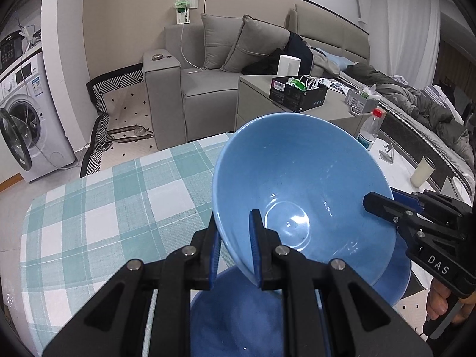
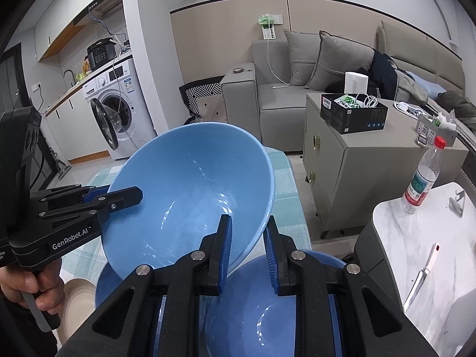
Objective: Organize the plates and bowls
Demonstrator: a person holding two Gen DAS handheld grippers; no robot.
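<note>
A light blue bowl (image 1: 300, 190) is held tilted in the air above a darker blue bowl (image 1: 238, 312), which shows below both grippers. My left gripper (image 1: 235, 244) is shut on the light blue bowl's near left rim. My right gripper (image 2: 248, 250) is shut on its right rim (image 2: 190, 190). Each gripper shows in the other's view: the right gripper (image 1: 386, 205) on the bowl's right edge, the left gripper (image 2: 125, 197) on its left edge. The darker blue bowl (image 2: 267, 312) sits on a blue plate (image 2: 104, 285). A beige plate (image 2: 74, 303) lies at the lower left.
A green-checked tablecloth (image 1: 104, 208) covers the table on the left. A marble side table (image 2: 416, 238) holds a water bottle (image 2: 422, 175) and a knife (image 2: 422, 276). A grey cabinet (image 2: 357, 160), a sofa (image 1: 193, 83) and a washing machine (image 1: 26, 113) stand behind.
</note>
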